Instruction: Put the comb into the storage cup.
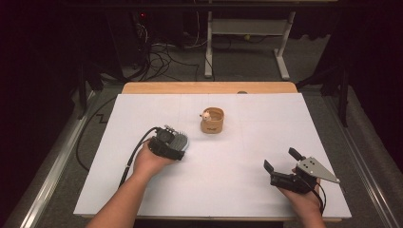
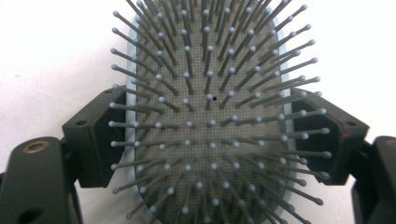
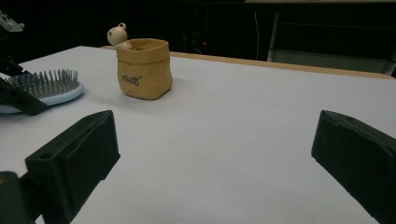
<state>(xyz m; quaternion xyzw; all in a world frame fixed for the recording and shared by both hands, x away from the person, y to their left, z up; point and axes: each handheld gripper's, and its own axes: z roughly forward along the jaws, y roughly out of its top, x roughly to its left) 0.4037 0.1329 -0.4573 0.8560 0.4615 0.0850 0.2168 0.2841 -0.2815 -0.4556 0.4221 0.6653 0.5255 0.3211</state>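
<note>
A hairbrush [image 1: 182,138] with a light-blue body and grey bristles lies bristles-up on the white table [image 1: 228,190], left of centre. My left gripper [image 1: 177,142] reaches over it from the near side. In the left gripper view the two black jaws stand on either side of the hairbrush head [image 2: 210,140], with the pads against its blue rim. My right gripper [image 1: 281,159] rests at the near right with its jaws wide apart and nothing between them. The right gripper view has the hairbrush [image 3: 51,88] at far left beyond my right gripper [image 3: 215,135].
A tan pouch-shaped cup [image 1: 212,121] with a small pale figure [image 1: 206,114] on its rim stands at the middle rear of the table. The same cup [image 3: 144,70] stands ahead and left in the right gripper view. Cables and a desk frame [image 1: 247,28] lie beyond the far edge.
</note>
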